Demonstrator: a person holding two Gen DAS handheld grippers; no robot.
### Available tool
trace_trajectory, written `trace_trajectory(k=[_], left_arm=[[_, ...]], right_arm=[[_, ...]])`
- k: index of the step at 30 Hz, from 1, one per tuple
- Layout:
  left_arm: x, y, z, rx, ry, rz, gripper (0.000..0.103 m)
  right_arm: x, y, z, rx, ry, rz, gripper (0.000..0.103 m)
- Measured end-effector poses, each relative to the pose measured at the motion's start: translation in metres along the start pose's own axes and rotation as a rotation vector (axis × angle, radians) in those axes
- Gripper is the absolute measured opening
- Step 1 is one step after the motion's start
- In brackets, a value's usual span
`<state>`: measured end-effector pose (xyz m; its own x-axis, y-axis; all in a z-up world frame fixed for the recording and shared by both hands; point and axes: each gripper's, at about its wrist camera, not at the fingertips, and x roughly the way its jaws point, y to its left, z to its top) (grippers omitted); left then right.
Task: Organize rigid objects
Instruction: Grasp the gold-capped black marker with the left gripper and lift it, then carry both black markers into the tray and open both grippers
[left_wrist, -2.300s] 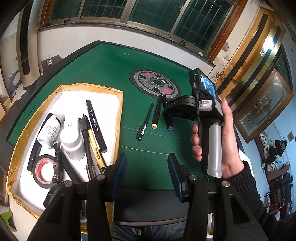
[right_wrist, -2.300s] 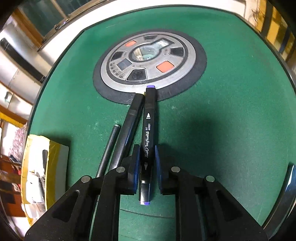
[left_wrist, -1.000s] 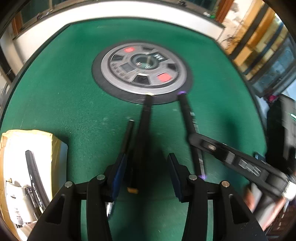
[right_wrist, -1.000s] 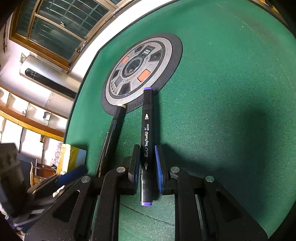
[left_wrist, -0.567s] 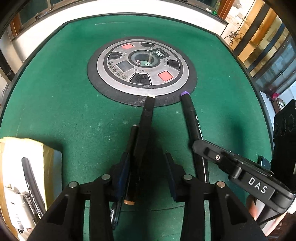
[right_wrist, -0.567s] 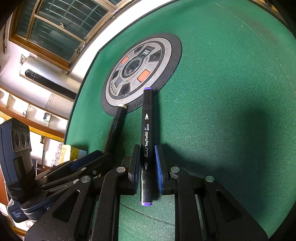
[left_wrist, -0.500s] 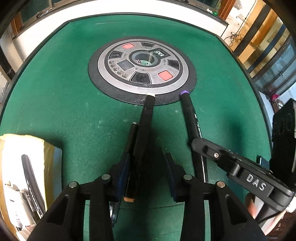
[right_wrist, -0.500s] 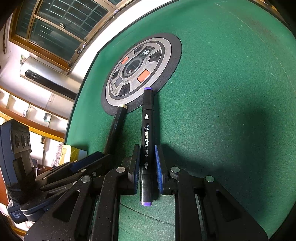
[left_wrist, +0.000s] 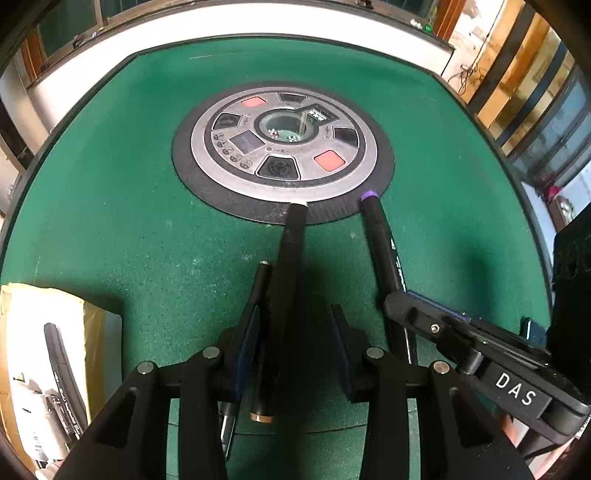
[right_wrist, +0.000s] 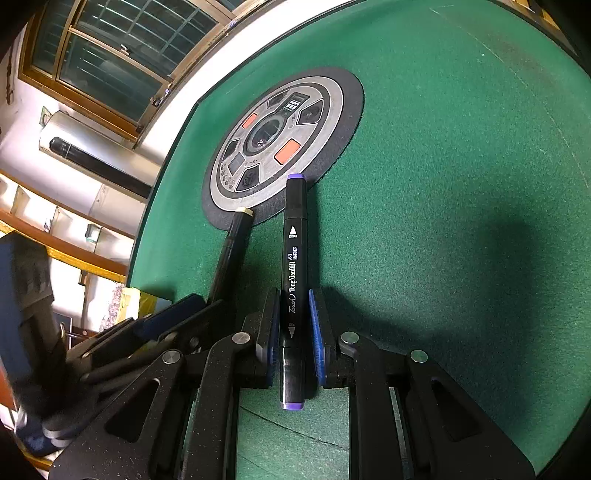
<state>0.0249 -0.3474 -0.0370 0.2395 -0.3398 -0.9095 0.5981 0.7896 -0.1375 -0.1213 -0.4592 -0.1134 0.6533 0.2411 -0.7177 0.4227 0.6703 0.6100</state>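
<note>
A black marker with purple caps (right_wrist: 293, 258) lies on the green felt table, and my right gripper (right_wrist: 293, 325) is shut on its near half. The same marker shows in the left wrist view (left_wrist: 380, 240). My left gripper (left_wrist: 293, 332) is open and straddles a black marker with cream end caps (left_wrist: 284, 302), which lies against the left pad; the right pad stands apart from it. A thin black pen (left_wrist: 255, 291) lies just left of that marker, partly under the left finger.
A round grey and black control disc (left_wrist: 282, 147) sits in the table's middle, touching both markers' far tips. A cardboard box (left_wrist: 44, 369) with markers and bottles stands at the near left. The right gripper body (left_wrist: 480, 362) lies close to my left gripper.
My left gripper has come from the box side over to the cream-capped marker and lowered around it. The right gripper stays shut on the purple marker.
</note>
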Motion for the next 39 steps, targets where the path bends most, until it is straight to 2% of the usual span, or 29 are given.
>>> trace_trajectory(k=[2,3,4,6,9,11,14,16,17,18,21,24,27,28,31,34,36,39], left_arm=[[-0.002,0.001,-0.003,-0.008,0.010,-0.031,0.036],[-0.003,0.002,-0.005,-0.010,0.016,-0.045,0.026],[-0.003,0.001,-0.007,-0.008,0.028,-0.055,0.023],[-0.001,-0.002,-0.011,-0.009,0.043,-0.078,0.022],[0.000,-0.007,-0.009,0.004,0.033,-0.044,0.023],[0.008,-0.008,-0.005,-0.006,0.059,-0.030,0.022],[0.011,-0.009,0.003,0.000,0.031,-0.001,0.022],[0.011,-0.012,0.001,0.006,0.033,0.024,0.013],[0.009,-0.012,-0.003,-0.004,0.038,0.035,0.013],[0.006,-0.009,-0.010,-0.026,0.053,0.014,0.013],[-0.006,-0.004,-0.039,-0.075,0.070,-0.109,0.013],[-0.021,-0.002,-0.082,-0.090,0.050,-0.119,0.013],[-0.039,0.009,-0.111,-0.145,0.053,-0.190,0.013],[-0.051,0.015,-0.120,-0.166,0.038,-0.236,0.013],[-0.089,0.028,-0.135,-0.200,-0.044,-0.273,0.013],[-0.121,0.048,-0.146,-0.233,-0.122,-0.282,0.013],[-0.140,0.067,-0.157,-0.264,-0.163,-0.279,0.013],[-0.159,0.103,-0.164,-0.316,-0.211,-0.247,0.013]], right_arm=[[0.000,-0.001,0.000,0.002,0.000,0.002,0.015],[0.000,-0.001,0.001,0.002,0.001,0.002,0.015],[0.000,-0.001,0.001,0.002,0.001,0.001,0.015],[0.000,-0.001,0.001,0.001,0.001,-0.001,0.015],[0.000,-0.001,0.001,0.002,0.001,0.002,0.015],[-0.001,-0.001,0.001,0.002,0.001,0.002,0.015],[-0.001,-0.001,0.001,0.004,0.000,0.003,0.015],[-0.001,-0.001,0.001,0.002,0.001,0.003,0.015],[-0.001,-0.001,0.001,-0.001,0.000,0.002,0.015],[-0.001,-0.001,0.001,-0.002,0.000,0.001,0.015],[-0.001,0.000,0.001,-0.007,-0.002,0.000,0.015],[-0.001,0.000,0.000,-0.013,-0.006,-0.005,0.015],[-0.001,0.004,-0.001,-0.030,-0.007,-0.010,0.015],[-0.001,0.003,-0.001,-0.026,-0.004,0.003,0.015],[0.001,0.001,-0.002,-0.014,0.002,0.038,0.015],[0.005,0.005,-0.003,-0.033,0.002,0.044,0.015],[0.005,0.010,-0.006,-0.008,0.037,0.051,0.015],[-0.005,0.033,-0.019,-0.024,0.046,0.118,0.015]])
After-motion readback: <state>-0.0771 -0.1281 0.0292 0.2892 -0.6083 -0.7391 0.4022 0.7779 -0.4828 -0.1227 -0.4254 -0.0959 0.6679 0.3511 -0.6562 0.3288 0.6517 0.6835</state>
